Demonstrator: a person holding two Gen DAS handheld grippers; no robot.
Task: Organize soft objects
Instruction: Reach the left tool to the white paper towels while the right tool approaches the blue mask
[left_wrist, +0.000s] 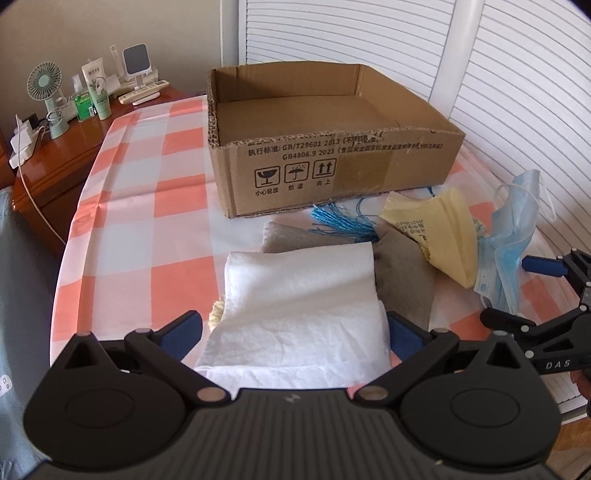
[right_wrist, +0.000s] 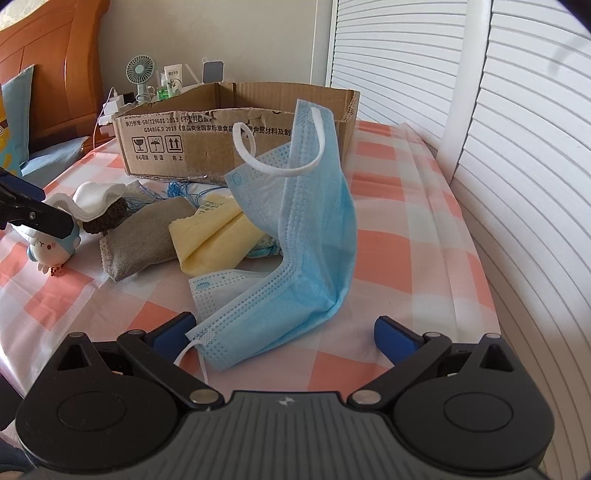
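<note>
An open cardboard box stands on the pink-checked cloth; it also shows in the right wrist view. In front of it lie a folded white towel, a grey cloth, a yellow cloth, blue tassel threads and blue face masks. My left gripper is open with the white towel between its fingers. My right gripper is open around the near end of the blue masks. The grey cloth, yellow cloth and white towel lie further left.
A small plush toy and a brown knitted piece lie at the left. A wooden nightstand holds a fan, bottles and chargers. White louvred doors run along the right. The table's right edge is close.
</note>
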